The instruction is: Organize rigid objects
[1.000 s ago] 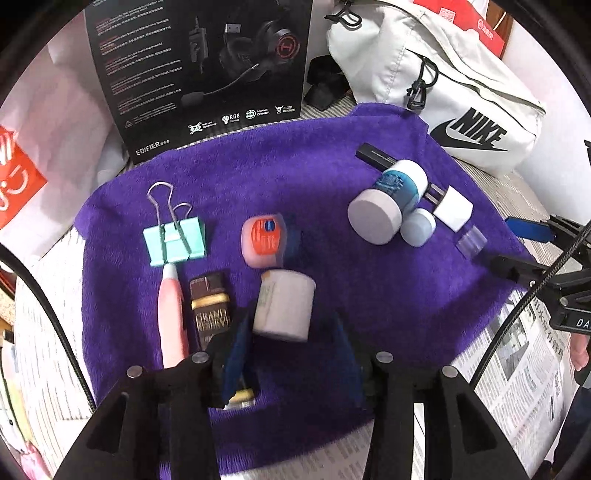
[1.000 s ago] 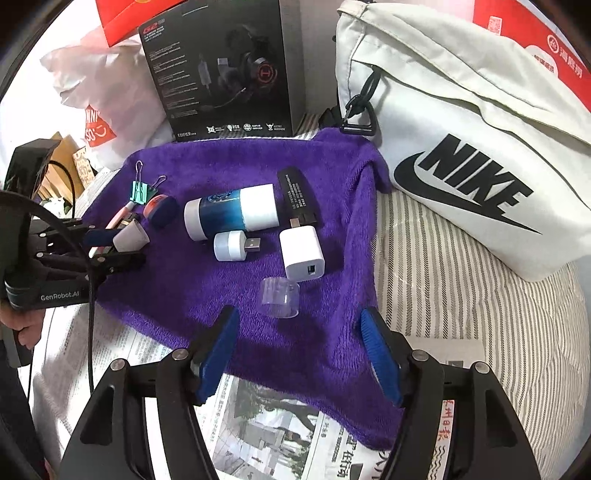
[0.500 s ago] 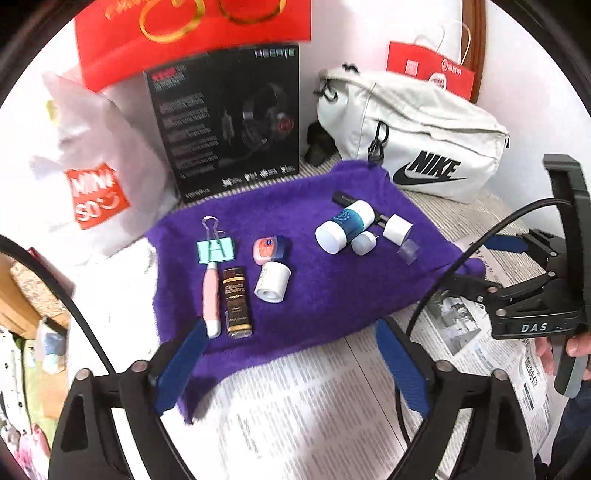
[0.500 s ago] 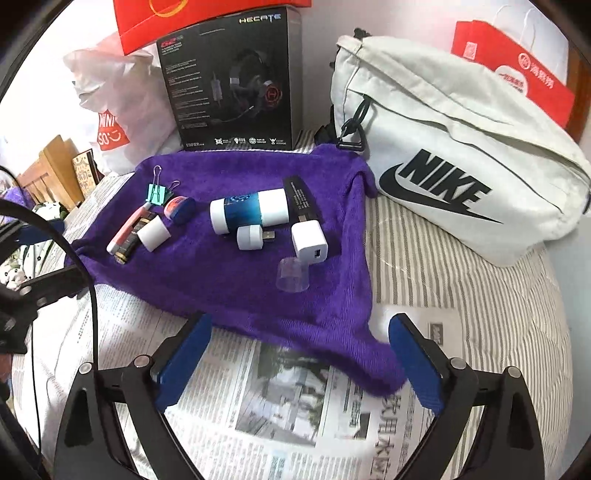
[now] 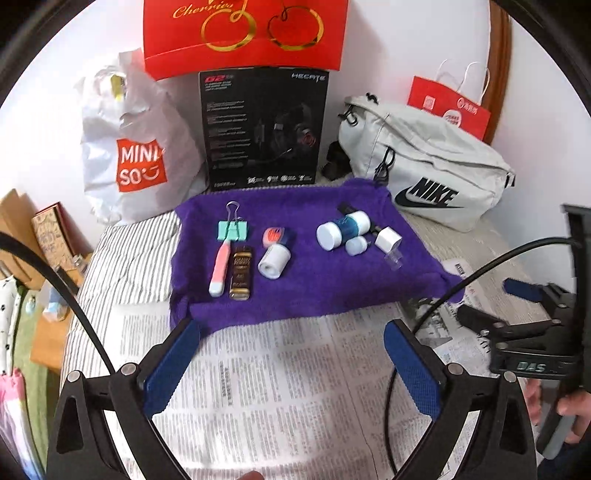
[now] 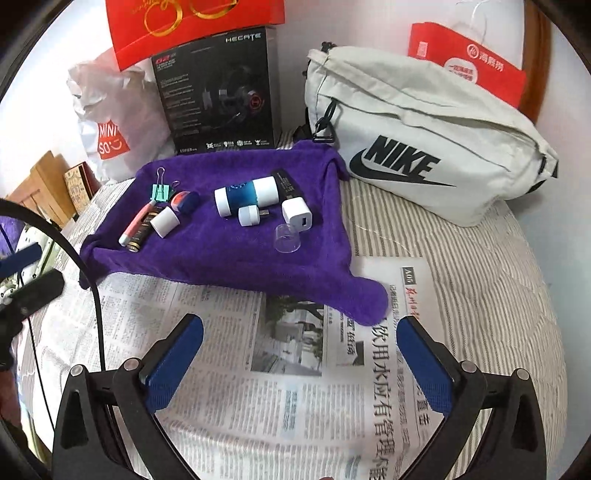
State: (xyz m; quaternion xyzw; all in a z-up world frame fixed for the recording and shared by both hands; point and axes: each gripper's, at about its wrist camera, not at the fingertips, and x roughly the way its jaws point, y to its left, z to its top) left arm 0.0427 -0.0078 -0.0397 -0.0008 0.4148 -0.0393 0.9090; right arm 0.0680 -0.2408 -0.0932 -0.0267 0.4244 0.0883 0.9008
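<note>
On the purple towel (image 5: 314, 288) lie two groups. At its left are a teal binder clip (image 5: 232, 230), a pink pen (image 5: 220, 267), a brown-gold bar (image 5: 241, 271), a white cylinder (image 5: 272, 260) and an orange-blue item (image 5: 275, 236). At its right are a blue-white bottle (image 5: 341, 229), a small USB light (image 5: 355, 245), a white charger cube (image 5: 388, 238) and a clear cap (image 5: 393, 258). My left gripper (image 5: 291, 326) hangs over the newspaper in front of the towel, jaws opening wide with nothing between them. My right gripper (image 6: 300, 323) does the same nearer the towel's (image 6: 229, 258) right corner.
Newspaper (image 5: 295, 387) covers the striped bedding in front. Behind the towel stand a black headset box (image 5: 264, 125), a white Miniso bag (image 5: 136, 147), a white Nike bag (image 6: 424, 147) and red paper bags (image 5: 243, 33). The bed's edge drops off at the left.
Both grippers have pulled back and up from the towel and opened wide. The left one let go of the white cylinder, which now lies beside the brown-gold bar.
</note>
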